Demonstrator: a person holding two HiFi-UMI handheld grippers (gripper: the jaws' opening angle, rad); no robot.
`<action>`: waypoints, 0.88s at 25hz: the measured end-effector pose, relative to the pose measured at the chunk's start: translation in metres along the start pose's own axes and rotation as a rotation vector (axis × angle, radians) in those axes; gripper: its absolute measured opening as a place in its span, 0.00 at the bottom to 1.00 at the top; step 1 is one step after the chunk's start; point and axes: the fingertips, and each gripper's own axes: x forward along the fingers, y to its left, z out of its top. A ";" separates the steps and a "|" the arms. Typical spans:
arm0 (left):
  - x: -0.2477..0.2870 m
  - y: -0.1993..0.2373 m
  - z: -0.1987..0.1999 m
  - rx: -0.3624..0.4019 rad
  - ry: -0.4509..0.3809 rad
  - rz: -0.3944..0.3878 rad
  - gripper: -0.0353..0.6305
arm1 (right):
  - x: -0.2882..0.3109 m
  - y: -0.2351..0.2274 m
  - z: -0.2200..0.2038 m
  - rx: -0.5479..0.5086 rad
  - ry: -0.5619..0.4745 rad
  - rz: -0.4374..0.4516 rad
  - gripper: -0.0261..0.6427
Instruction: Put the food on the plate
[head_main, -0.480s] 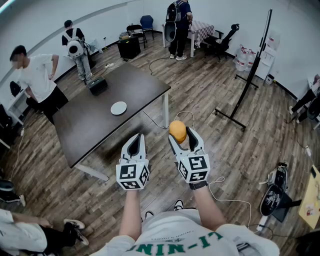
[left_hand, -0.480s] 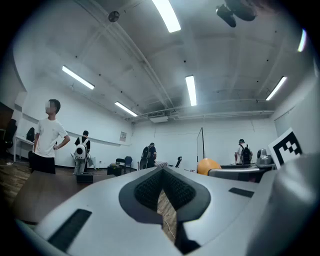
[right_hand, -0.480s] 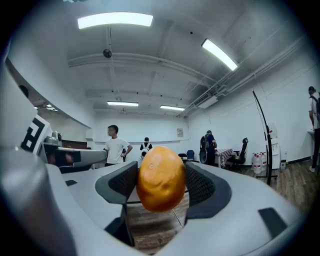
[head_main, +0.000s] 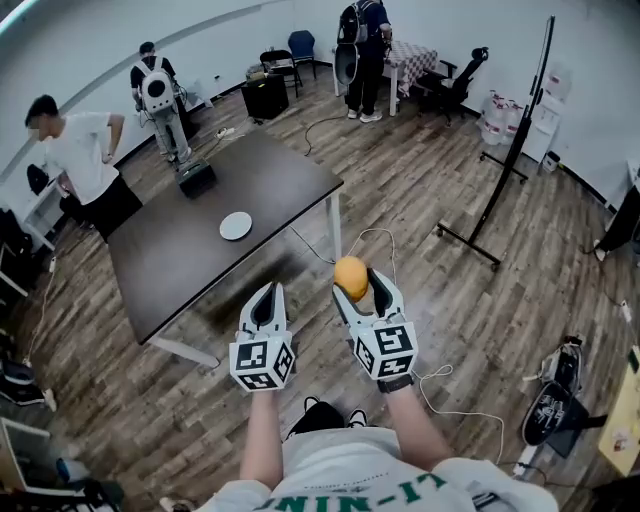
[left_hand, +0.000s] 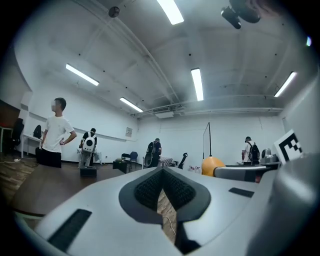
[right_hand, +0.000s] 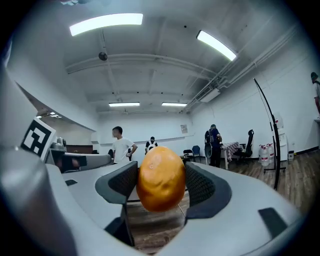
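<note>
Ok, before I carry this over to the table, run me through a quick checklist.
1. Food held: ok, the round orange food is clamped in the right gripper, touching both fingers.
2. Left gripper free: ok, its fingers are together with nothing between them.
3. Plate ready: ok, it looks bare on the table.
4. Plate within reach: not ok, the table stands well ahead of both grippers.
5. Space round the plate: ok, the black box sits apart from it.
6. Firmness of grip: cannot tell.
</note>
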 end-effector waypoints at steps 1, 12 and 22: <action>0.004 0.005 -0.003 -0.015 0.005 0.009 0.07 | 0.005 0.001 -0.005 0.003 0.012 0.008 0.50; 0.103 0.067 -0.039 -0.054 0.025 0.036 0.07 | 0.132 -0.016 -0.038 0.021 0.078 0.063 0.50; 0.202 0.213 -0.007 -0.024 0.010 0.151 0.07 | 0.320 0.020 -0.020 0.011 0.082 0.167 0.50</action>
